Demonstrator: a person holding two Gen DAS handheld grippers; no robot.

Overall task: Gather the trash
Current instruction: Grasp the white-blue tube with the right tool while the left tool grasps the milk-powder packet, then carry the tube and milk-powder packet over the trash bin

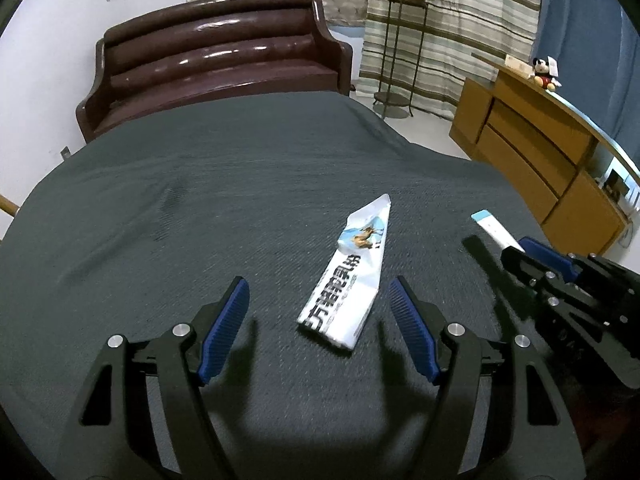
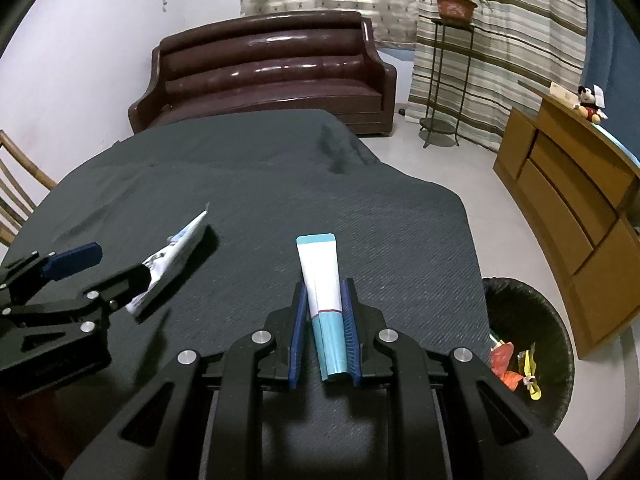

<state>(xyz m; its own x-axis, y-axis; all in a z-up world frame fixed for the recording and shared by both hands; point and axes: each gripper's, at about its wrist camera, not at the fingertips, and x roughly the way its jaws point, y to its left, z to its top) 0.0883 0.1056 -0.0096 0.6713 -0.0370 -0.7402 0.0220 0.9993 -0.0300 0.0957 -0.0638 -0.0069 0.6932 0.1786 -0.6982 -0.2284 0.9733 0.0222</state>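
While the right gripper [image 2: 325, 332] is pinching the white and teal tube [image 2: 322, 280] between its nearly closed blue pads, the tube is sticking forward over the dark cloth on the counter [image 2: 280, 184]. Its grip is looking centred, so the sound course is probably to keep that squeeze steady, swing right toward the black bin [image 2: 556, 344] standing on the floor just beside the counter's edge, and let go only once over its mouth, where other scraps [image 2: 506, 360] are already lying. Meanwhile the left gripper [image 1: 320, 320] is standing wide open and holding nothing, its fingers straddling the crumpled white wrapper [image 1: 352, 276] lying flat on the cloth. Lowering squarely before closing should help, since the thin packet may slide.
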